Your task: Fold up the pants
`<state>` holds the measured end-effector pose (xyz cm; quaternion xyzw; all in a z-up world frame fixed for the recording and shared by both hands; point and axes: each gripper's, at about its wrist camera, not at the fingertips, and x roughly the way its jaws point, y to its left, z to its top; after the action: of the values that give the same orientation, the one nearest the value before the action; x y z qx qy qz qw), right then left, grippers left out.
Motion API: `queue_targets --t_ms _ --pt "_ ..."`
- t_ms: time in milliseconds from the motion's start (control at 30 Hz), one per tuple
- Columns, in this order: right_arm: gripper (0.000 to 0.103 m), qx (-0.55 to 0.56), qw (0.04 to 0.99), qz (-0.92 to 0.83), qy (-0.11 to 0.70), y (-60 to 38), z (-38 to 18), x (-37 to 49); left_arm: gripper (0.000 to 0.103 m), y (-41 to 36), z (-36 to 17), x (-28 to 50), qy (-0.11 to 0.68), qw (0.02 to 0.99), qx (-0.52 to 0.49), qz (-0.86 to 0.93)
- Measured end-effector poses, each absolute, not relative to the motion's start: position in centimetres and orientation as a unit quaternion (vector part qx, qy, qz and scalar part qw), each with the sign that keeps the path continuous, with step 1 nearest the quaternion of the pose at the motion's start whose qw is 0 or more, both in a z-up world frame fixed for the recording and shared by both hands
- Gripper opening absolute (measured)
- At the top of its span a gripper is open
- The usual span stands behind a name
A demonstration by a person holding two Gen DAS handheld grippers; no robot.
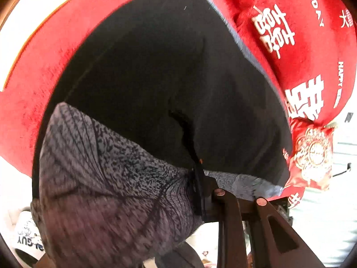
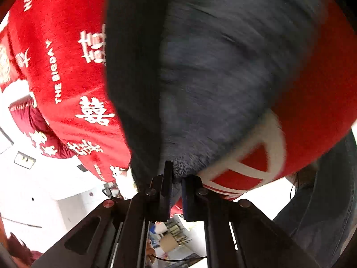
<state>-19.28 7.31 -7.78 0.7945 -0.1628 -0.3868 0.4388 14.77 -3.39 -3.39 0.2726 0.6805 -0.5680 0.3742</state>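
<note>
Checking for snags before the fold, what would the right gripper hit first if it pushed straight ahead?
The right gripper would meet the dark pants first: grey fleecy fabric already sits between its fingers. The red blanket probably lies beneath, though depth is unclear.

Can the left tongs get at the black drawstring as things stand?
Probably yes. The drawstring hangs down the pants right at the left tongs, with no other object between them. Grey lining is bunched around the fingers, so they would likely catch fabric too.

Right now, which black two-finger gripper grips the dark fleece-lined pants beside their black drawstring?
The left gripper: the drawstring hangs by its tips; the right gripper pinches the pants at a fleecy edge.
</note>
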Motion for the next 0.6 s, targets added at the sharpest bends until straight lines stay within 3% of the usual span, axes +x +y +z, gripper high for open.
queue_targets --t_ms 333,600 --pt "0.007 0.750 0.555 -0.359 -0.036 -8.0 1.3 -23.1 0.027 -12.2 5.0 11.0 0.633 0.407 0.234 -0.616" --pt "0.007 0.742 0.574 -0.342 0.054 -21.1 -0.5 -26.2 0.027 -22.8 2.1 8.3 0.592 0.455 0.263 -0.611"
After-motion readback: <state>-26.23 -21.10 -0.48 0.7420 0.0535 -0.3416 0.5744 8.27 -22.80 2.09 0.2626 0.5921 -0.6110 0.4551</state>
